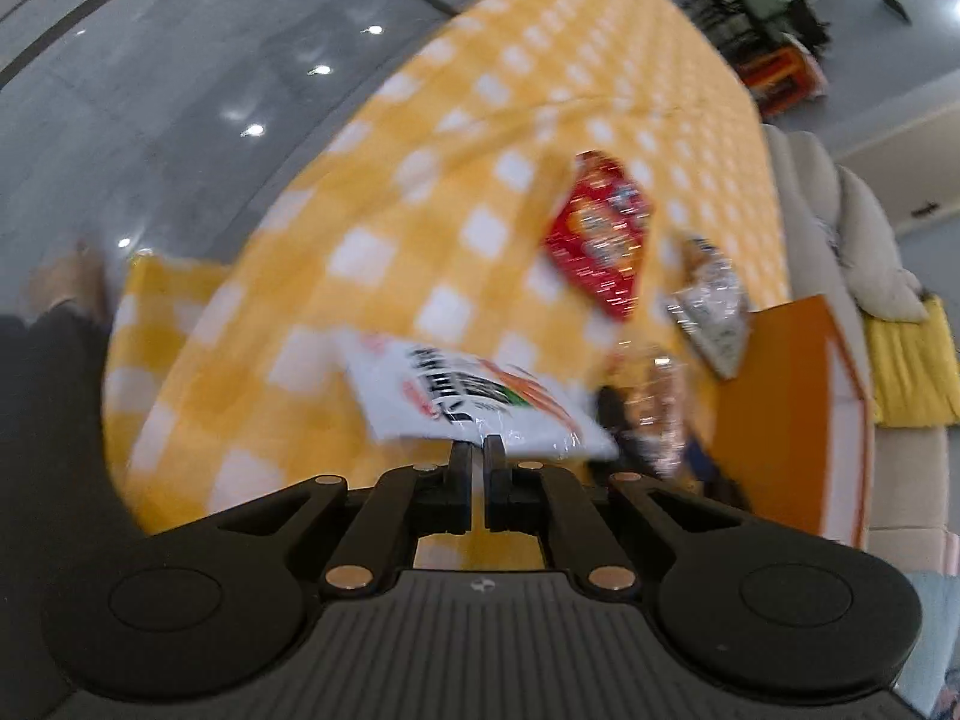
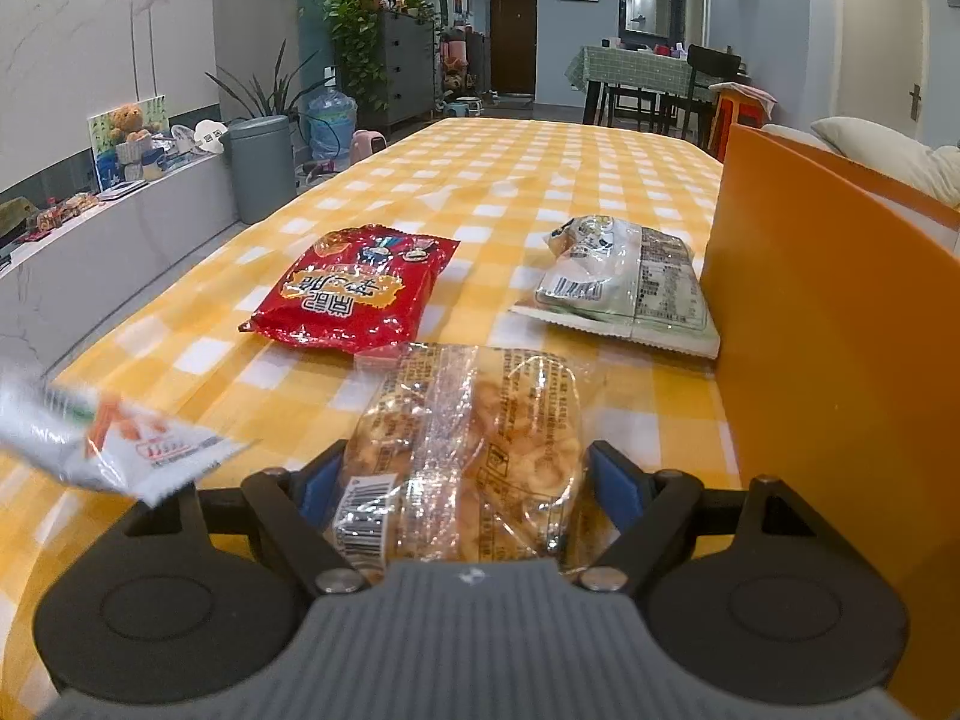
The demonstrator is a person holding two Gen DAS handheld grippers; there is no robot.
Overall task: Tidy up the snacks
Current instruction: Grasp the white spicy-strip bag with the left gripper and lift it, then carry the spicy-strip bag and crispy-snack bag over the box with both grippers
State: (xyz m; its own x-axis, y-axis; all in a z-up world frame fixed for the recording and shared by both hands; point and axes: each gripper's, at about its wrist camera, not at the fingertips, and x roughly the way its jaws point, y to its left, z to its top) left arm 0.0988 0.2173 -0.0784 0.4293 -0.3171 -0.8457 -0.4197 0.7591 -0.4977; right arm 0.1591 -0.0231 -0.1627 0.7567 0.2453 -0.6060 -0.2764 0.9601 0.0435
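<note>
L gripper (image 1: 478,444) sits nearest in its own wrist view, fingers (image 1: 461,457) pinched together on the near edge of a white snack packet (image 1: 474,399) w/ black lettering and orange print; the packet hangs off the tips, lifted clear of the yellow-and-white checked tablecloth (image 1: 384,192). That view is motion-blurred, so fine detail on the packet can't be read. In the R wrist view the R gripper (image 2: 462,480) has its blue-padded fingers (image 2: 615,489) spread wide, one each side of a clear bag of golden fried snacks (image 2: 462,450) lying flat on the cloth; the pads stand right beside the bag's sides, but whether they actually press it can't be told. The white packet shows there too, at the L edge (image 2: 120,447), held above the table. Past the clear bag, a red snack bag (image 2: 354,291) lies flat towards the L, and a pale green-white packet (image 2: 624,285) lies back side up to the R, just beside the wall of an orange bin (image 2: 828,360) standing on the table's R side. Further back the table runs on bare. Beyond it: a grey bin (image 2: 261,159), water jug (image 2: 330,120), potted plants (image 2: 360,30) by a grey cabinet, and a dining table w/ green cloth (image 2: 636,66).
</note>
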